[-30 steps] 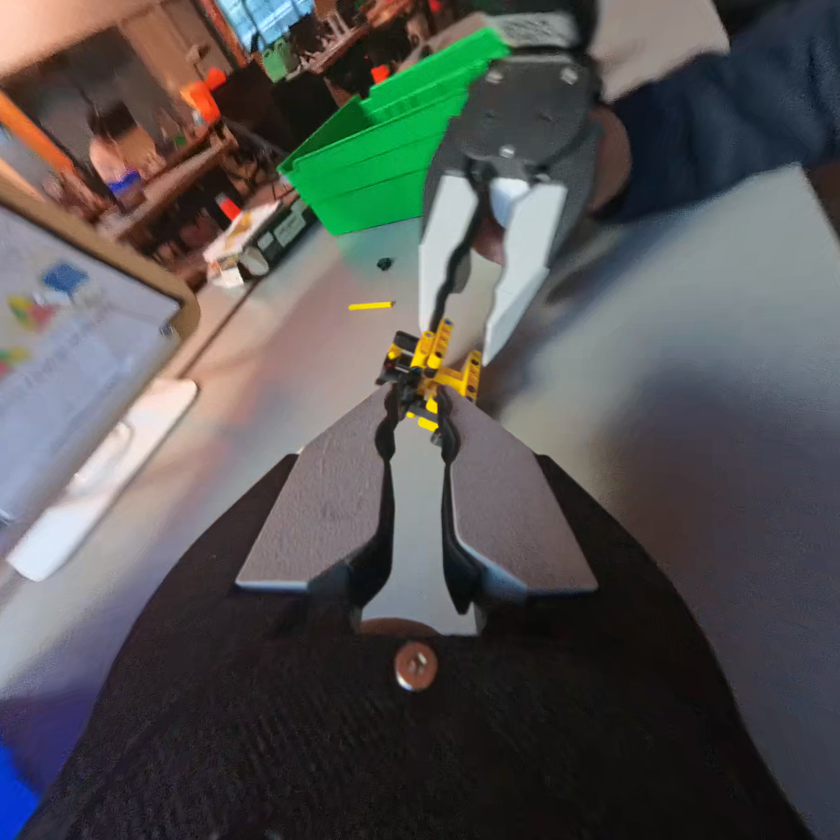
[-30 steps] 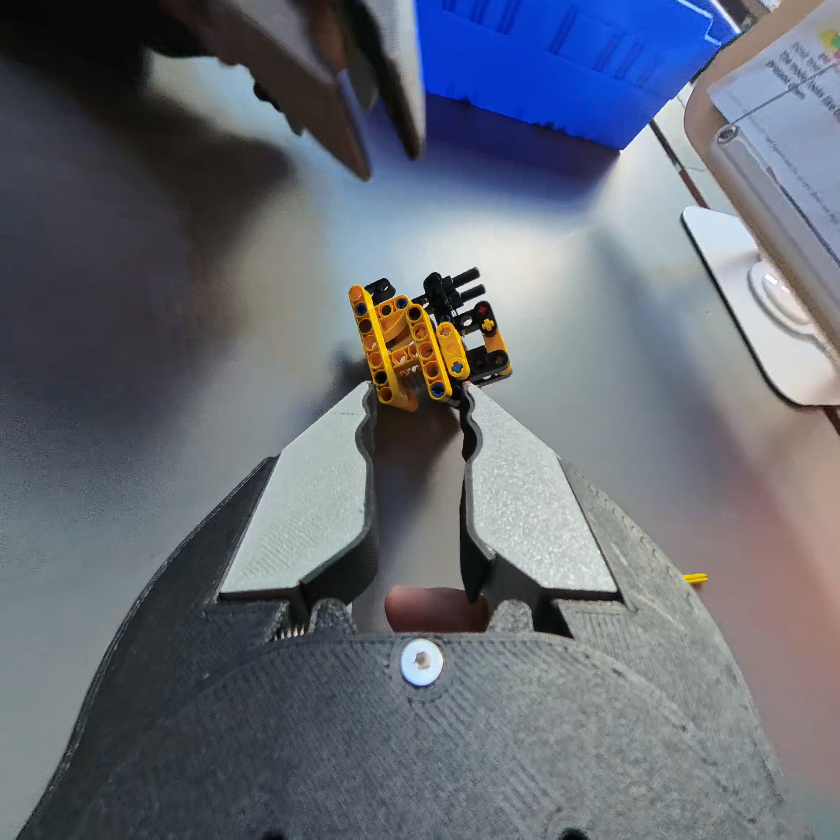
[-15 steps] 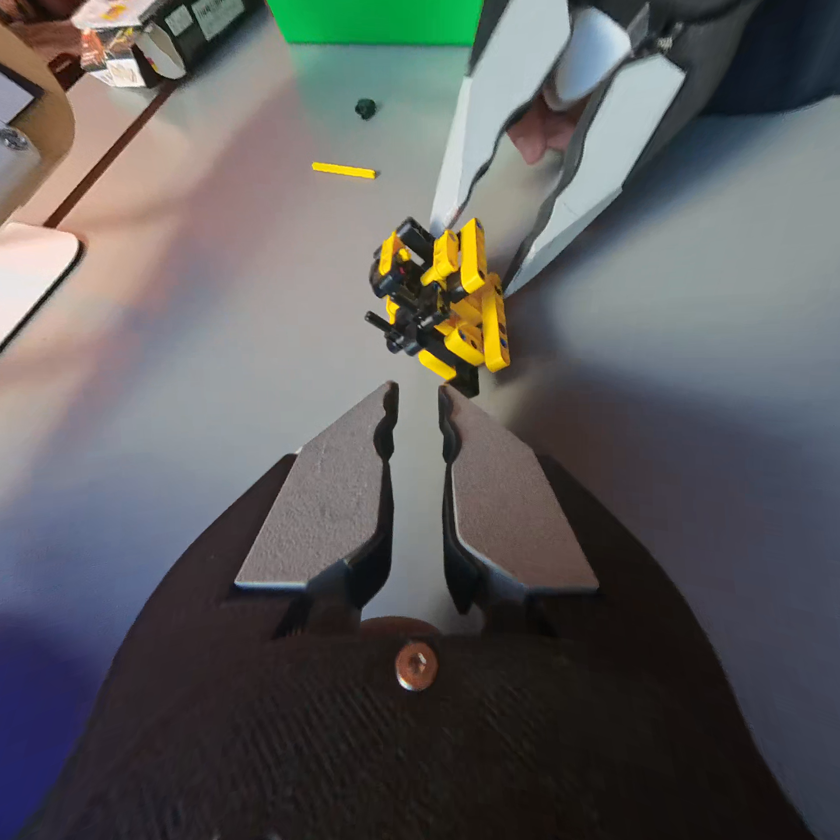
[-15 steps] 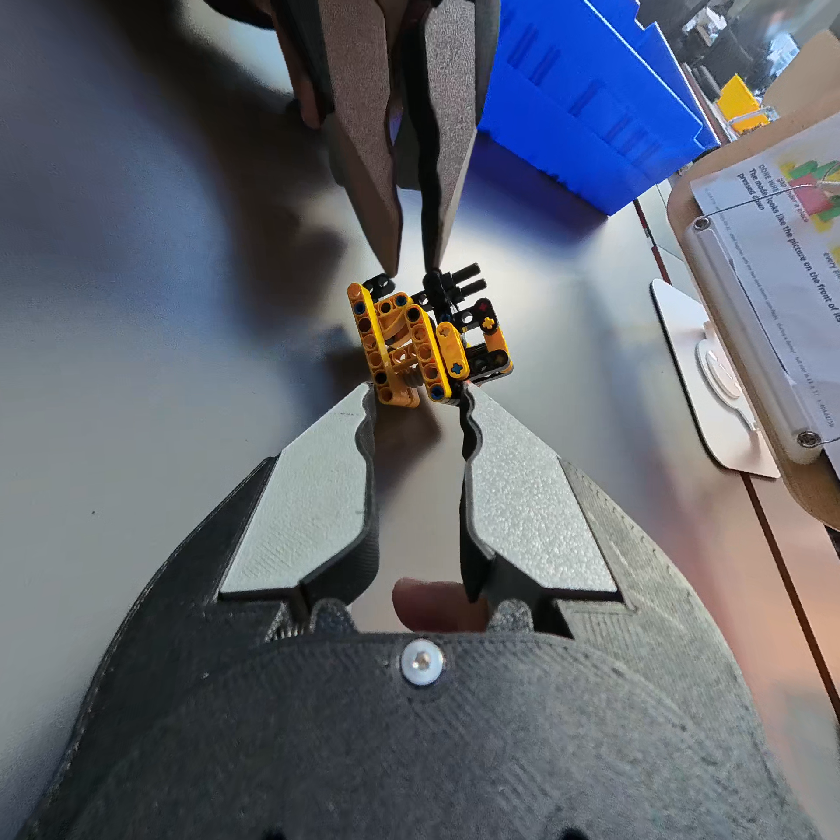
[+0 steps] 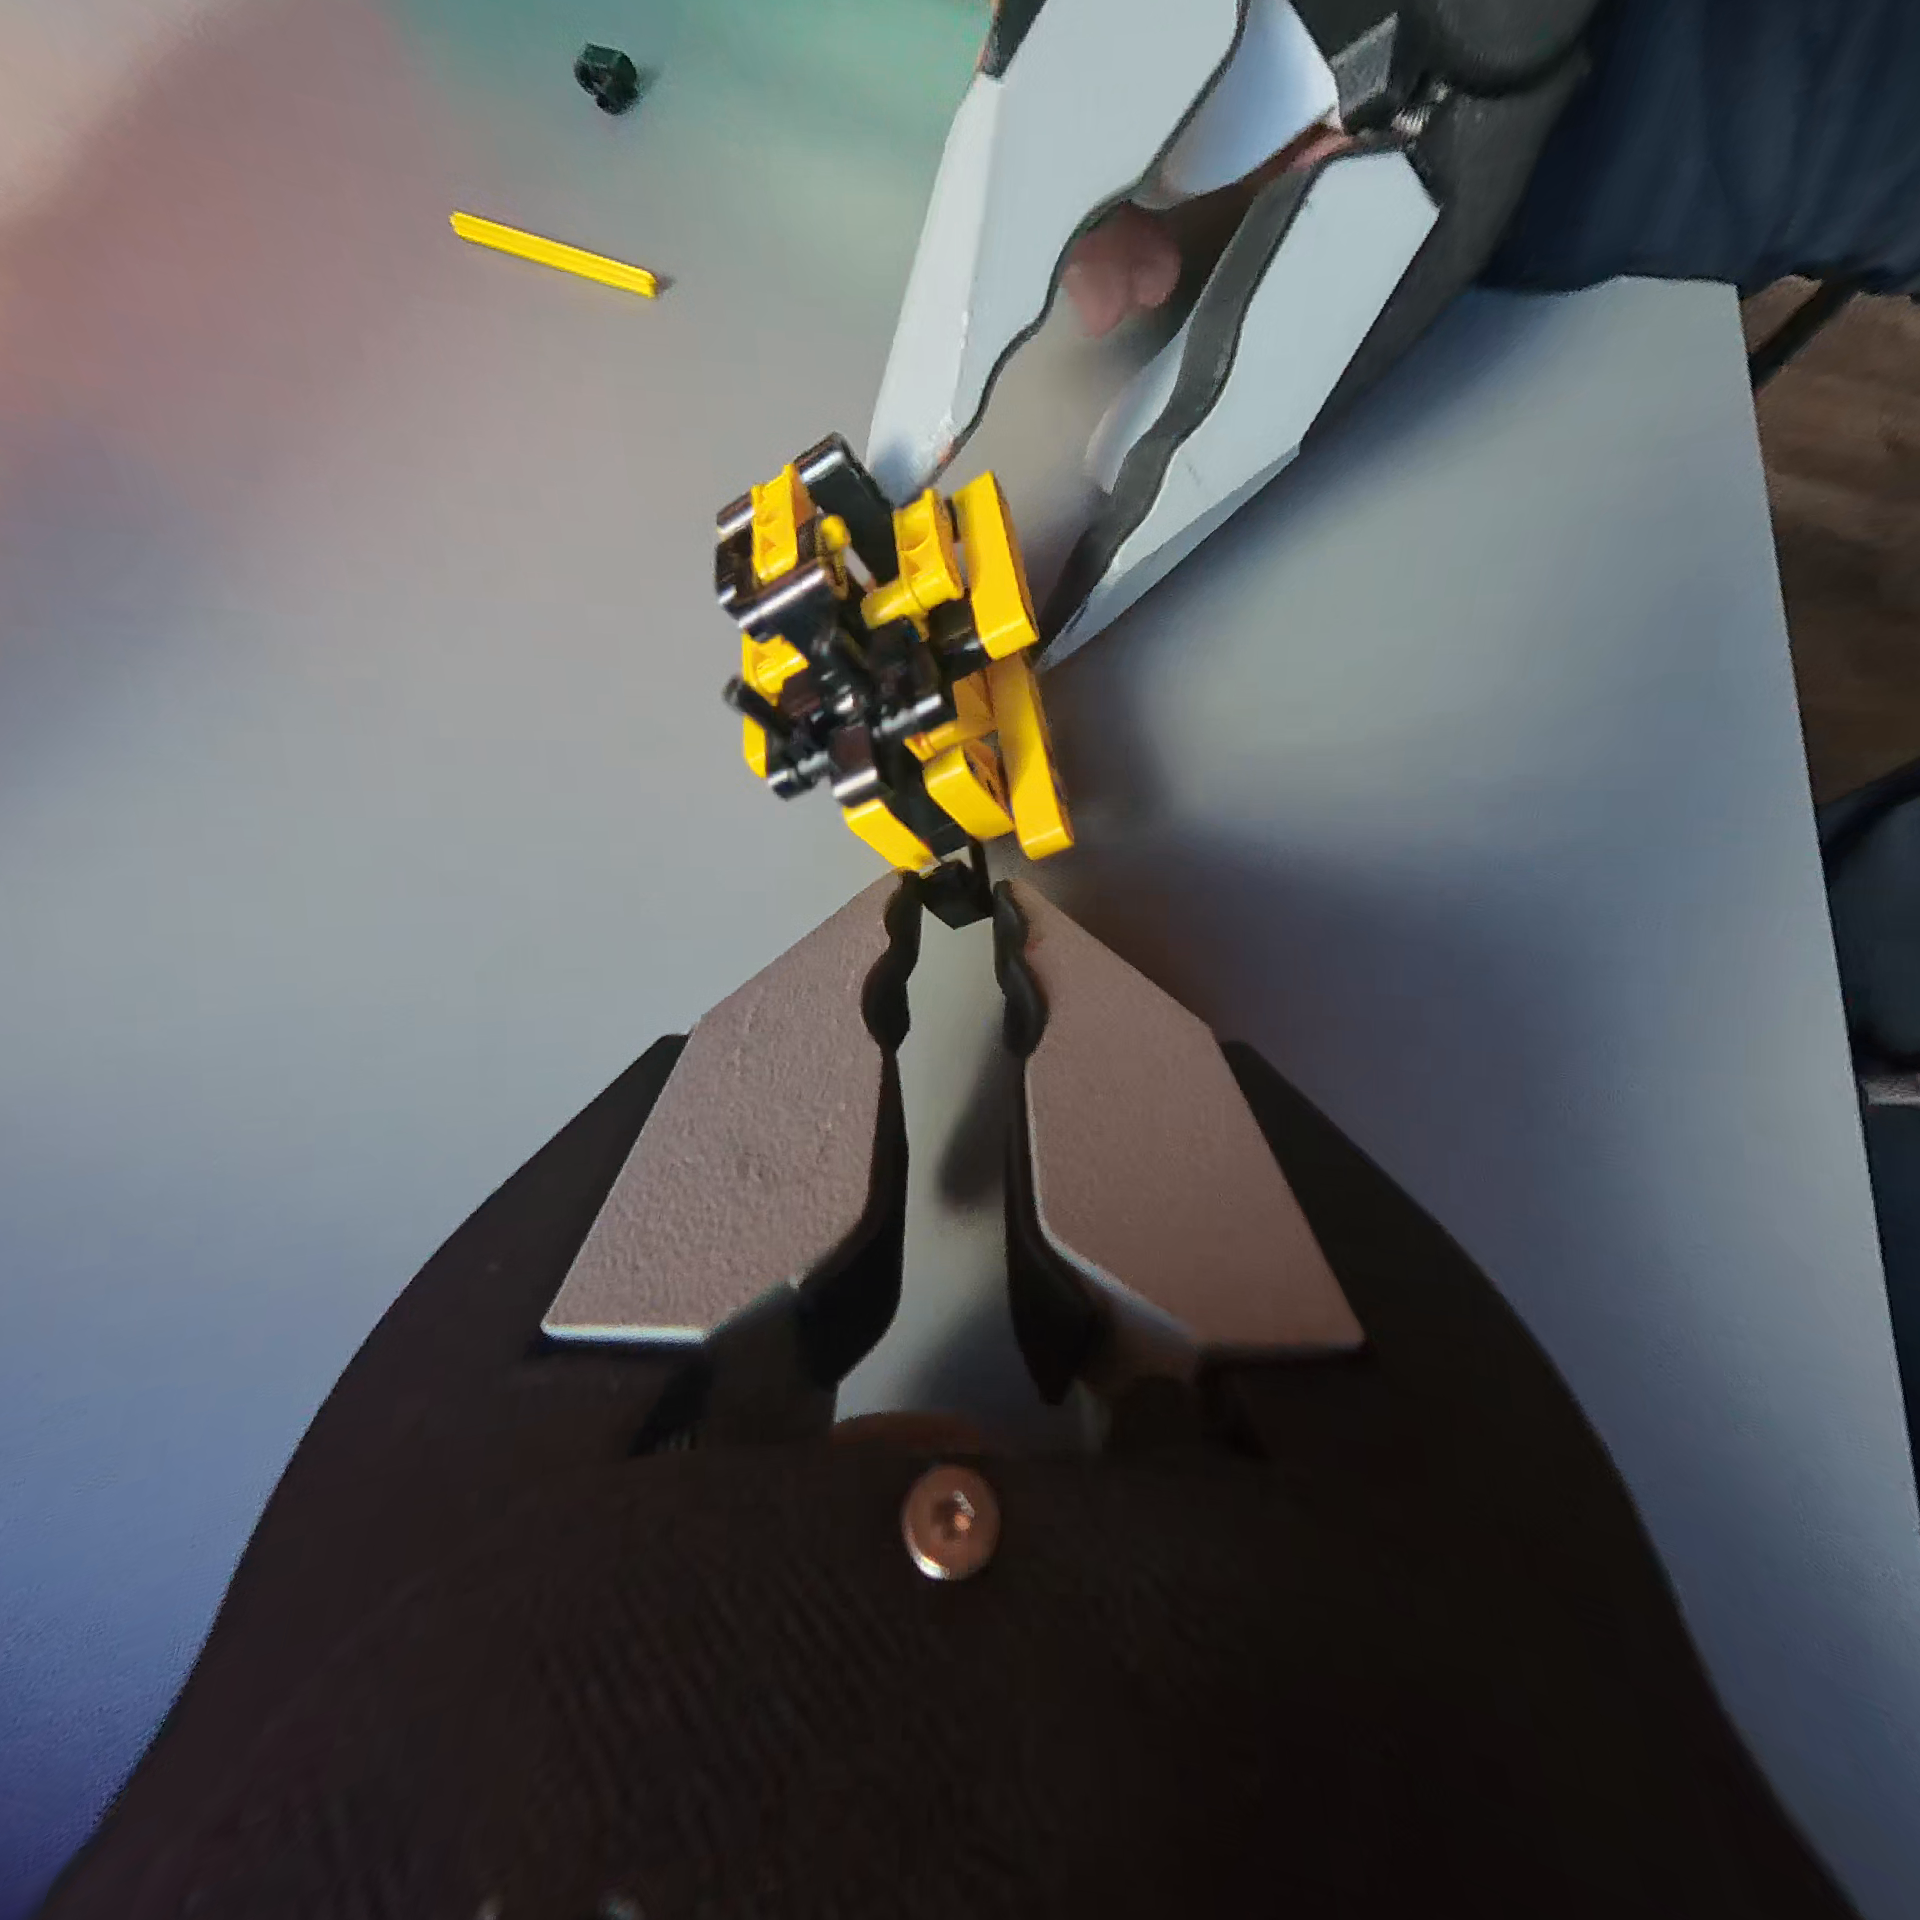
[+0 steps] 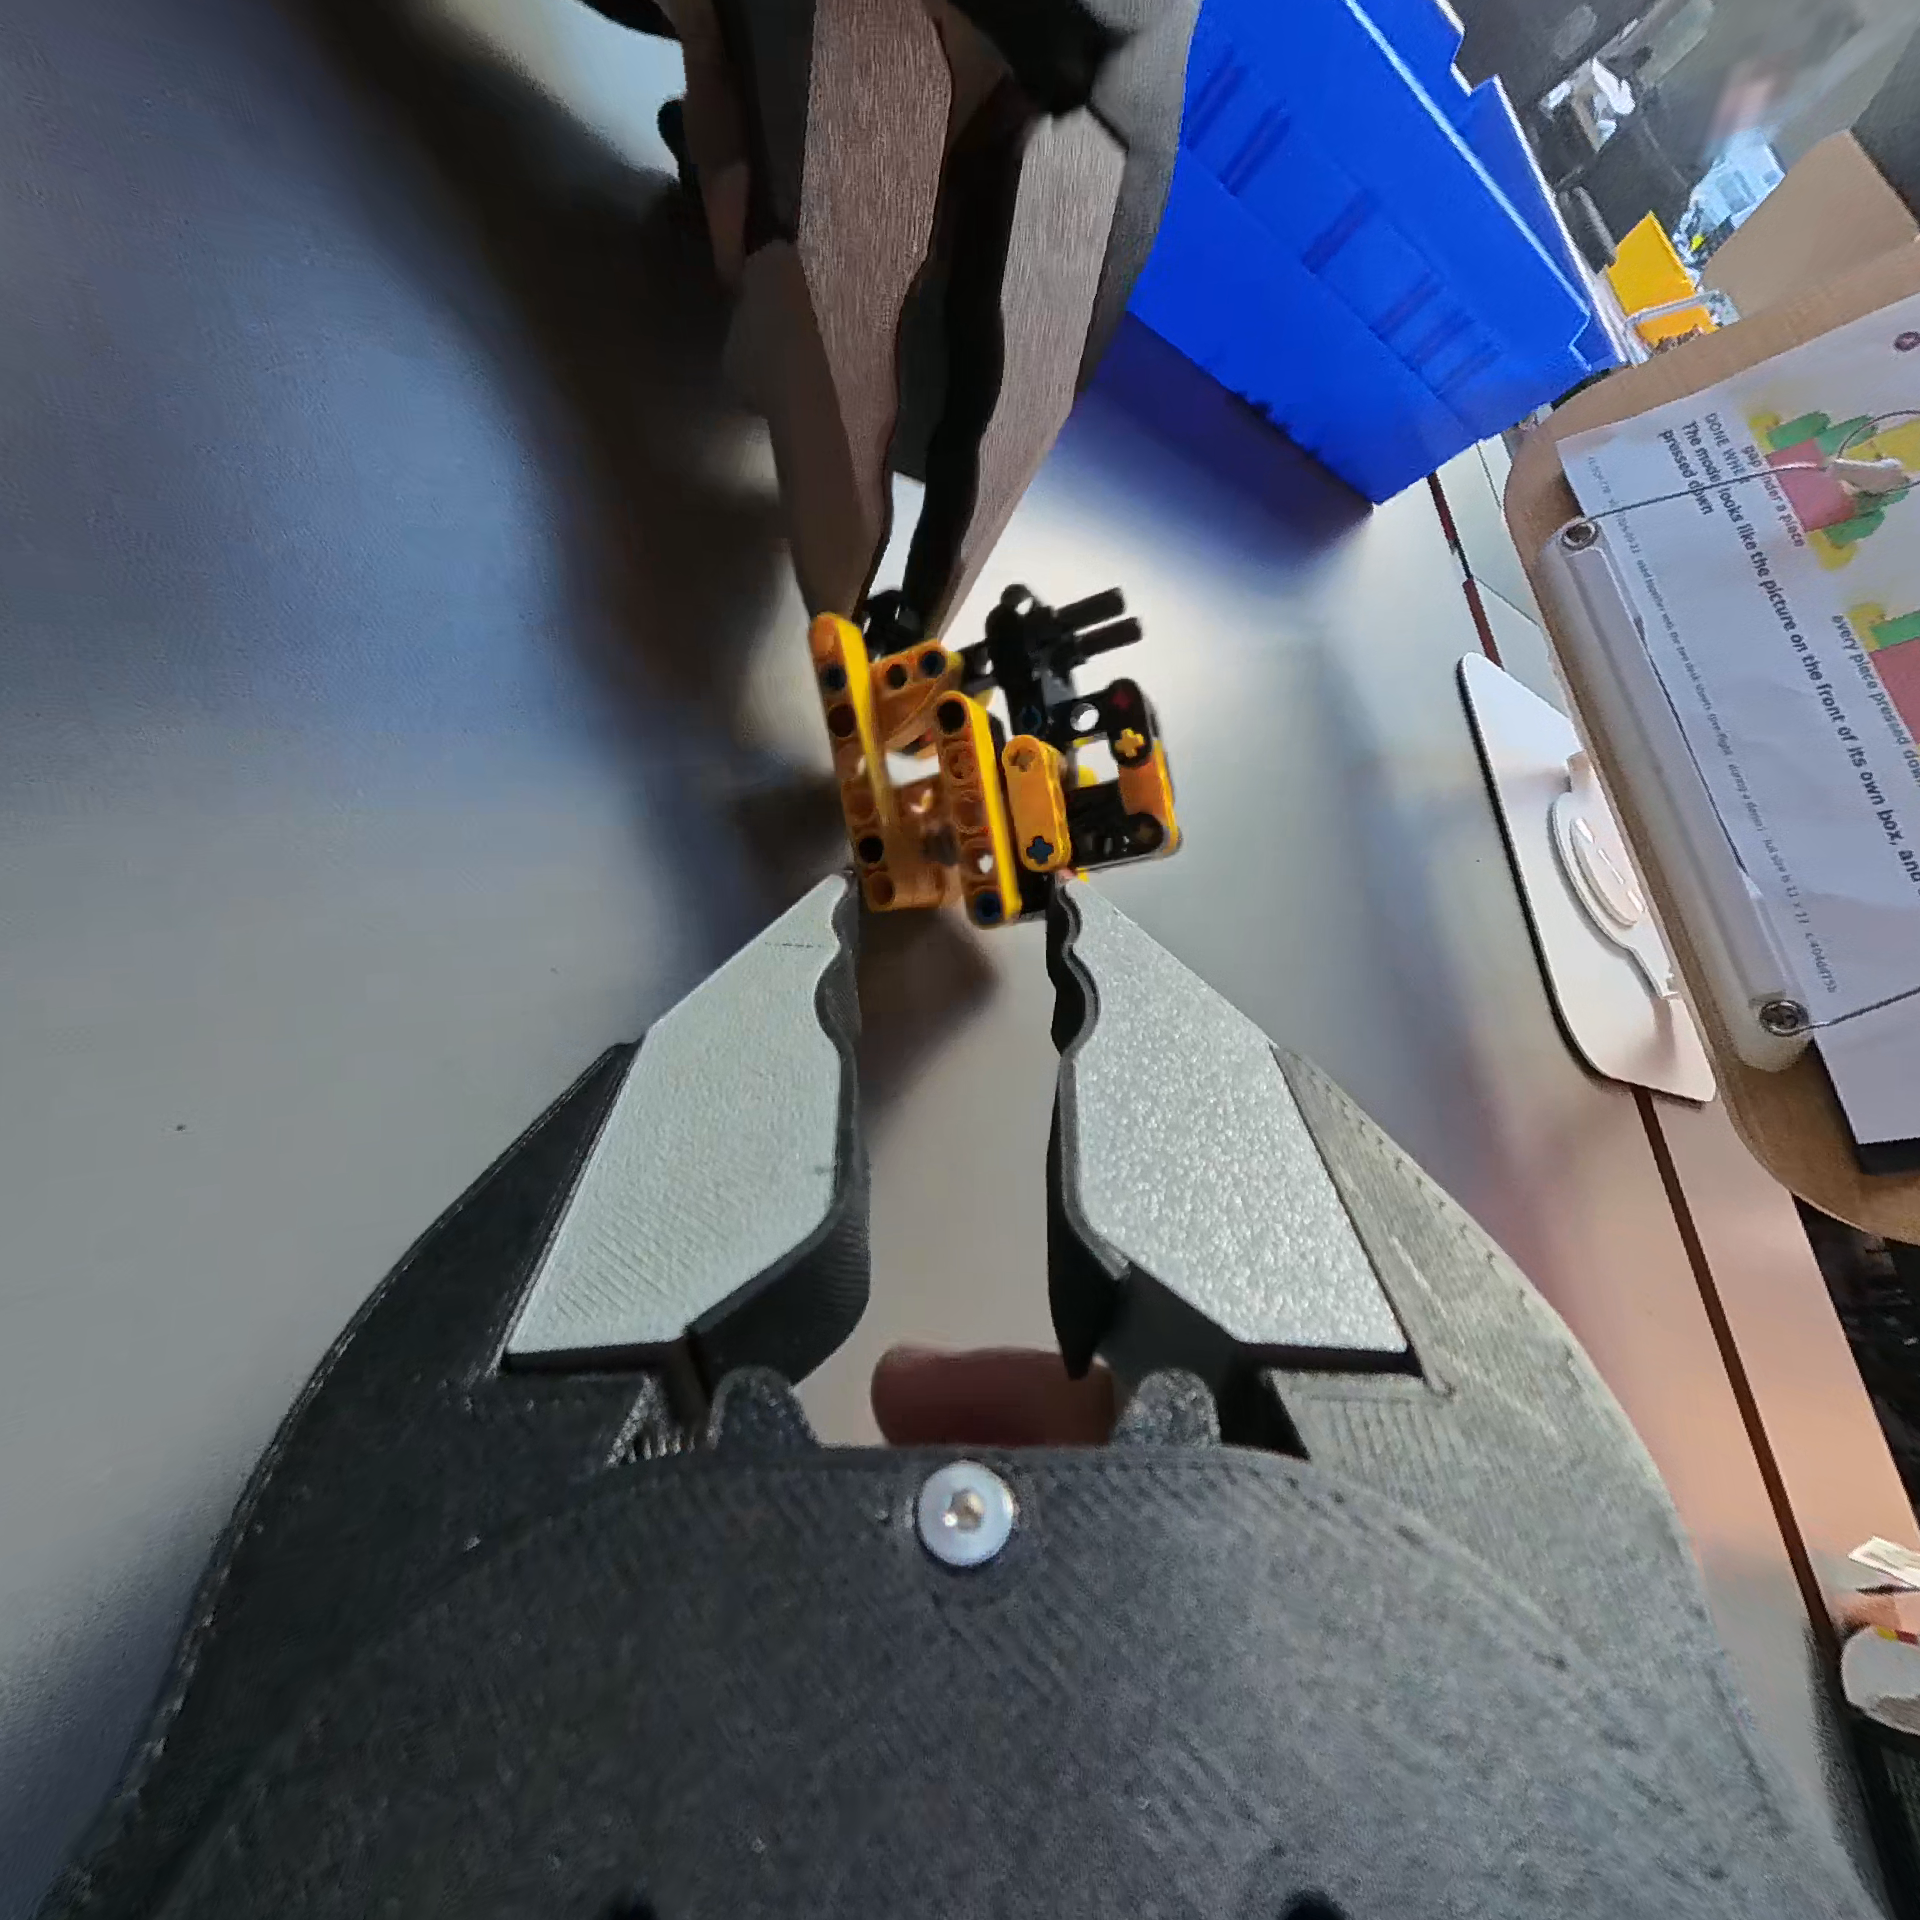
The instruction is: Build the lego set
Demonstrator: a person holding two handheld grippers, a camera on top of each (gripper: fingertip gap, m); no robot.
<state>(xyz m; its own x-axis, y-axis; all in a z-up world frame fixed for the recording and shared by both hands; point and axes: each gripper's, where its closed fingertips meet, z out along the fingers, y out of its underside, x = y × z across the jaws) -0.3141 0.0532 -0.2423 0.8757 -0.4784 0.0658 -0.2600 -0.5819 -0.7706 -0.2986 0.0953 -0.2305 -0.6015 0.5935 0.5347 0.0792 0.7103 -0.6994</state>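
Note:
A small yellow and black lego model (image 6: pixel 987 769) is held off the grey table between the tips of my right gripper (image 6: pixel 951 899), which is shut on its yellow beams. It also shows in the left wrist view (image 5: pixel 894 665). My left gripper (image 5: pixel 956 899) meets it from the opposite side, jaws nearly together on a black piece (image 5: pixel 951 902) at the model's end. In the right wrist view the left gripper (image 6: pixel 899 613) comes down from the top onto that end. The right gripper (image 5: pixel 977 561) shows at the upper right of the left wrist view.
A loose yellow axle (image 5: pixel 554 255) and a small black piece (image 5: pixel 606 78) lie on the table beyond the model. A blue bin (image 6: pixel 1351 291) stands behind. A wooden board with an instruction sheet (image 6: pixel 1787 675) is at the right. The table edge (image 5: pixel 1766 623) runs close by.
My left gripper let go of the model, drew back, and has now come forward again onto the model's black end. The right gripper has kept hold of the model throughout.

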